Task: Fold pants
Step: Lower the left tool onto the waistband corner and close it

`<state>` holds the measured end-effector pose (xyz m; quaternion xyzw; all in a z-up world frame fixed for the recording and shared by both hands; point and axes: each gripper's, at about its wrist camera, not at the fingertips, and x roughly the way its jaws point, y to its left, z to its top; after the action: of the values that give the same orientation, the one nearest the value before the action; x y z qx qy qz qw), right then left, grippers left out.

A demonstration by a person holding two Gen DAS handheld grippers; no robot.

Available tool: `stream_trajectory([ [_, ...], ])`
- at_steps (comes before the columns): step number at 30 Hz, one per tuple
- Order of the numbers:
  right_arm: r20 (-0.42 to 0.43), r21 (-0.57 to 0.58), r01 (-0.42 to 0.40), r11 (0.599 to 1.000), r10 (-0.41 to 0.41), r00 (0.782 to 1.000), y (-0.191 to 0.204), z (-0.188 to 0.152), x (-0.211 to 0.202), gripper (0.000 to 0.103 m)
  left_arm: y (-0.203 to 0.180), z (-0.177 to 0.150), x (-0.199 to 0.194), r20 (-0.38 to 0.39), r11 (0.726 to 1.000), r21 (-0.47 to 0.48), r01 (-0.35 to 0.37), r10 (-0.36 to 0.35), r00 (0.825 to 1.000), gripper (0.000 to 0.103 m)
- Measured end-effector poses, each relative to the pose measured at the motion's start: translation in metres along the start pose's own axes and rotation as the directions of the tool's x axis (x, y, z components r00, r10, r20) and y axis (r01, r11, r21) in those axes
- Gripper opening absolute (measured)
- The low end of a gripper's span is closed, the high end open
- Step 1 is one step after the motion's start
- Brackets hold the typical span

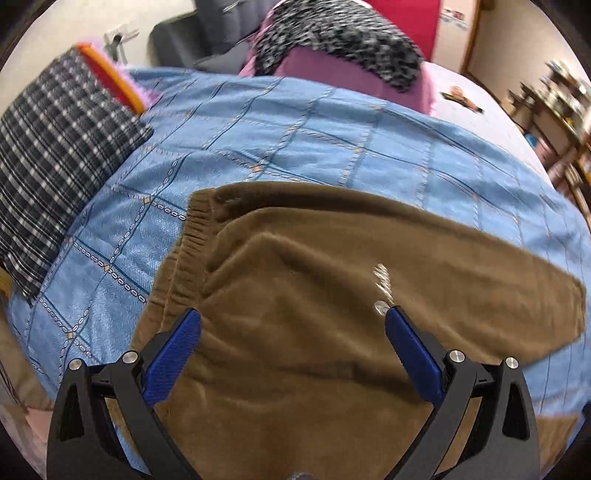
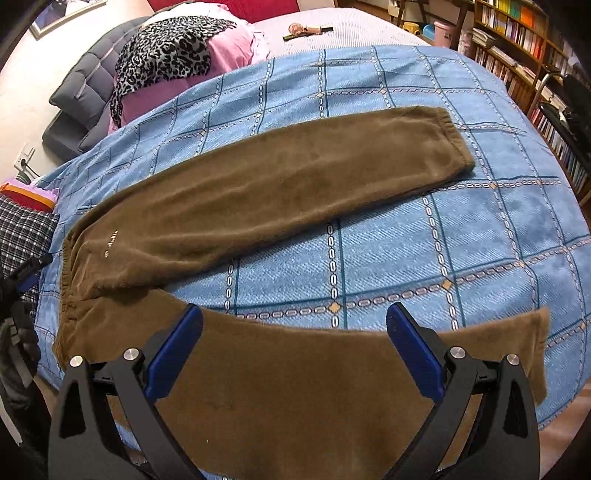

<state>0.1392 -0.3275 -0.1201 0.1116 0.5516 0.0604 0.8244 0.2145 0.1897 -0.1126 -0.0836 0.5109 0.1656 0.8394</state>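
Both my hand-held grippers, left (image 1: 291,325) and right (image 2: 293,325), gape over flat pants (image 2: 280,184), probably to pinch the near leg.

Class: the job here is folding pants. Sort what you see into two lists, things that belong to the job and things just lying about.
Belongs to the job:
brown pants
left hand-held gripper, open
right hand-held gripper, open
blue bedspread underneath

Just lying about:
leopard-print cloth
pink bedding
checked cloth
bookshelves
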Motion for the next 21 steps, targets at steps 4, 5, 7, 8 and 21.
stream_trajectory([
  [4,-0.014,0.006,0.005,1.0,-0.005,1.0,0.002,0.008,0.015,0.1,0.022,0.03,0.029,-0.047,0.995,-0.103,0.006,-0.01,0.999,0.098],
  [5,-0.022,0.007,0.005,1.0,-0.005,1.0,0.002,0.009,0.019,0.1,0.028,0.039,0.037,-0.054,0.991,-0.133,0.019,-0.026,0.998,0.098],
  [7,-0.043,0.01,0.007,1.0,-0.007,0.999,0.003,0.011,0.027,0.1,0.035,0.052,0.05,-0.066,0.985,-0.17,0.037,-0.049,0.997,0.098],
  [8,-0.051,0.011,0.01,1.0,-0.009,0.999,0.003,0.012,0.031,0.1,0.038,0.06,0.058,-0.08,0.981,-0.191,0.04,-0.056,0.995,0.098],
  [21,-0.107,0.061,0.009,0.998,-0.002,0.994,-0.002,0.027,0.064,0.1,0.074,0.114,0.141,-0.179,0.903,-0.427,-0.05,-0.031,0.983,0.098],
])
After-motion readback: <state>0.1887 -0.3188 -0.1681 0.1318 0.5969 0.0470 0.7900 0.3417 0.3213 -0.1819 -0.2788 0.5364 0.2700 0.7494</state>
